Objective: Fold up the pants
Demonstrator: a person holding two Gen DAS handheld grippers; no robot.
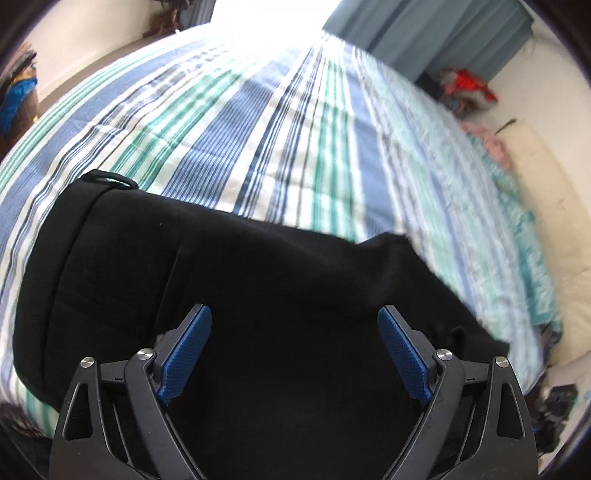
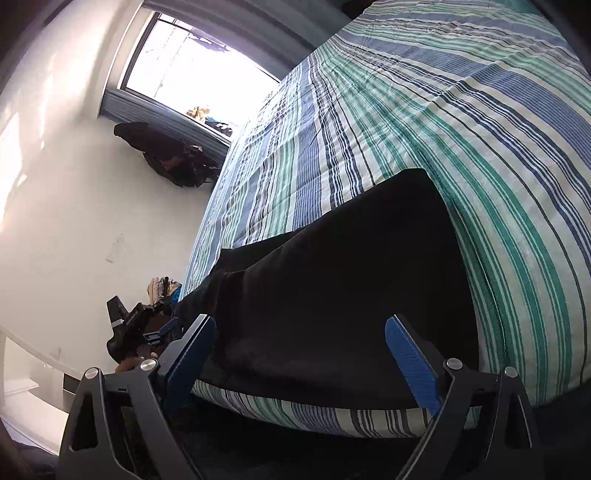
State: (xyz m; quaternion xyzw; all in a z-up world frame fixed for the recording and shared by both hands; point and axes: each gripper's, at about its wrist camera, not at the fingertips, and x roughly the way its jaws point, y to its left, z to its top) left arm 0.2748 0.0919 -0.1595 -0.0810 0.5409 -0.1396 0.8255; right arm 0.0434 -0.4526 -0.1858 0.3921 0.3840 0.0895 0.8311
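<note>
Both tools, left tool [image 1: 294, 325] and right tool [image 2: 301, 334], gape empty above the black pants [image 1: 221, 280].

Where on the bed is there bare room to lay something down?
The striped bedspread is bare beyond the black pants, up toward the bright window and the teal curtain. The near edge is taken by the pants. Along the bed's right side, loose clothes crowd it.

The pants [image 1: 229, 295] lie on the bed [image 1: 258, 129] at its near edge; the far part of the bed carries nothing else.
</note>
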